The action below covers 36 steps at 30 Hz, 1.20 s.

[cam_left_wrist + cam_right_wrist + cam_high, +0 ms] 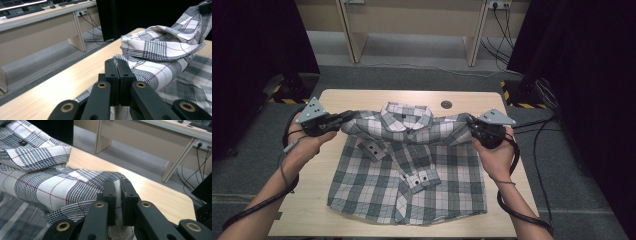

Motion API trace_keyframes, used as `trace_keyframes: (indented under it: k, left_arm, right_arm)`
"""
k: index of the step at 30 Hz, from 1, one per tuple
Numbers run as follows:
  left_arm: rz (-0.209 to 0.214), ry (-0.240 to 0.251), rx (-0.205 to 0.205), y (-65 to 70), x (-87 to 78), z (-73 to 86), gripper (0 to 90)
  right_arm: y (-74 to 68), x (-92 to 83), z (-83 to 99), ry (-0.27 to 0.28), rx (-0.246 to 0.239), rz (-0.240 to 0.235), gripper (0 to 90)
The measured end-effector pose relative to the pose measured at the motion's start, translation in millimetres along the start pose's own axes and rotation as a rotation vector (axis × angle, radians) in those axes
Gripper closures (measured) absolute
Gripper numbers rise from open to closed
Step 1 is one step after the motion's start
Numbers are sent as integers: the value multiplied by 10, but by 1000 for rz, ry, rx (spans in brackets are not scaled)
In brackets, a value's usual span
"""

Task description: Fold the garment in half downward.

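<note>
The left gripper (343,118) and right gripper (470,123) each pinch a shoulder of the plaid shirt (407,165), jaws clamped on cloth. It lies front-up on the wooden table (307,210) (sleeves already crossed inward). Judging by this, a fold is underway; next, both shoulders should travel together toward the hem.

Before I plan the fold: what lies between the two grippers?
The plaid shirt's collar and shoulders span from left gripper to right gripper, per the high view.
</note>
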State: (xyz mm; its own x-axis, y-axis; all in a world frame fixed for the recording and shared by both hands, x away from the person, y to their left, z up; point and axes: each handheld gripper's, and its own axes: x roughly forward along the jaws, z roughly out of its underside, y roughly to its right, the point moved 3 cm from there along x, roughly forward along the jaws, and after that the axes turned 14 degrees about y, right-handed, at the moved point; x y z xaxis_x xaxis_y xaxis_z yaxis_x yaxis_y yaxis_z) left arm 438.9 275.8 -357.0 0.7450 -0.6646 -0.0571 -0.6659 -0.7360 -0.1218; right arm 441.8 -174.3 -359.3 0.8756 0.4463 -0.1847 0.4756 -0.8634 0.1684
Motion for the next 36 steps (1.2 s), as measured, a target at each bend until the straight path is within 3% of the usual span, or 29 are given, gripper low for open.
trace_keyframes:
  k: [16,36]
  left_arm:
    - [53,-54,-14,237,-203,282,879]
    - [122,-170,2,558,-443,716,879]
  right_arm:
    - [-187,-250,339,-51,8,-50,845]
    - [-460,-506,776,-129,28,-117,845]
